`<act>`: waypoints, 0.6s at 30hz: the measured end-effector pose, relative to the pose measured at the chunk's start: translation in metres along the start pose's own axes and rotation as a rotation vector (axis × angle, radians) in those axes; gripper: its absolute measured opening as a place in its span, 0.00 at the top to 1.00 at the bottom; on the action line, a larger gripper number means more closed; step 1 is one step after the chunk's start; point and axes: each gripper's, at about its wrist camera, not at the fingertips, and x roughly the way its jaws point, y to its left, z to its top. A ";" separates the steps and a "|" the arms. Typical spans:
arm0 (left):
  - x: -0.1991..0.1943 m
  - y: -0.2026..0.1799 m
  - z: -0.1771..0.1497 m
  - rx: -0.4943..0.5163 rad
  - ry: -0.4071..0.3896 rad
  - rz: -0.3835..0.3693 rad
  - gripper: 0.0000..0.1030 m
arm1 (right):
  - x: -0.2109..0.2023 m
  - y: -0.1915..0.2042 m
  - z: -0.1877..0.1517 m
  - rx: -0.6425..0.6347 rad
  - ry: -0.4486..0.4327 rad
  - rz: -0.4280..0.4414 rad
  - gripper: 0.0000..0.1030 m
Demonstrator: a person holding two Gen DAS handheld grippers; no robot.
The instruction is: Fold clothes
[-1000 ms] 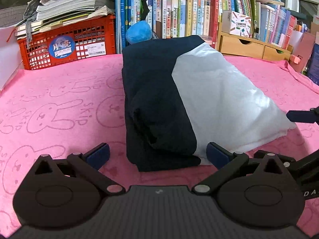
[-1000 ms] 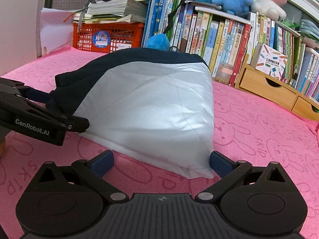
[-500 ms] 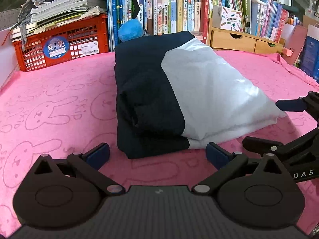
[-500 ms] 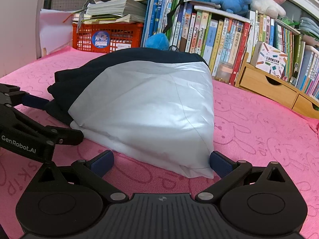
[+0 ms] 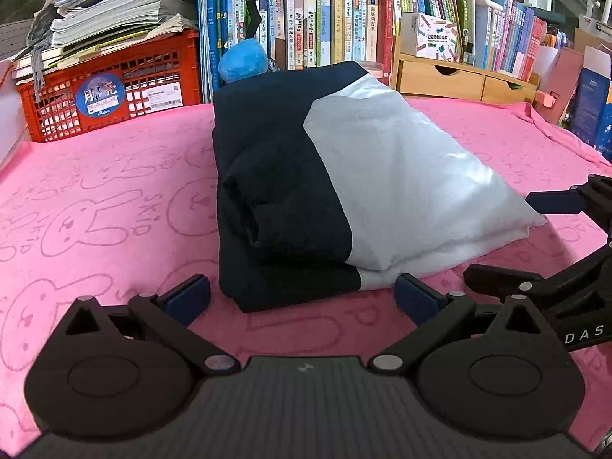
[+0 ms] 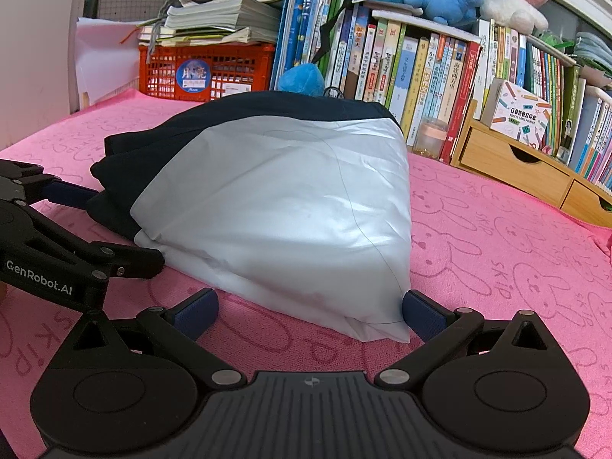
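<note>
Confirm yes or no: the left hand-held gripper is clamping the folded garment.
No: the left hand-held gripper stands open before the folded navy-and-white garment.

Open pink towel (image 5: 95, 199) left of folded garment (image 5: 344, 176) — crate (image 5: 111, 91), books (image 5: 336, 26) behind.

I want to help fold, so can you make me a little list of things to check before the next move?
1. Left gripper jaws apart and holding nothing: ok.
2. Right gripper jaws apart and holding nothing: ok.
3. Navy and white garment is a folded bundle lying flat on the pink bunny towel: ok.
4. Bundle edges neat: not ok, the navy layers at the left front look lumpy and uneven.
5. Bundle clear of the red crate and the books behind: ok.
6. Anything tucked underneath the bundle: cannot tell.
</note>
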 end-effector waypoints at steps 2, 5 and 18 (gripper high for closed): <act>0.000 0.000 0.000 0.002 0.000 -0.003 0.00 | 0.000 0.000 0.000 0.000 0.000 0.000 0.00; 0.000 0.000 0.001 0.004 0.001 -0.005 0.00 | 0.000 0.000 0.000 -0.001 0.000 0.000 0.00; -0.001 0.001 0.001 0.004 -0.003 -0.014 0.00 | 0.000 -0.001 0.000 -0.001 -0.001 0.000 0.00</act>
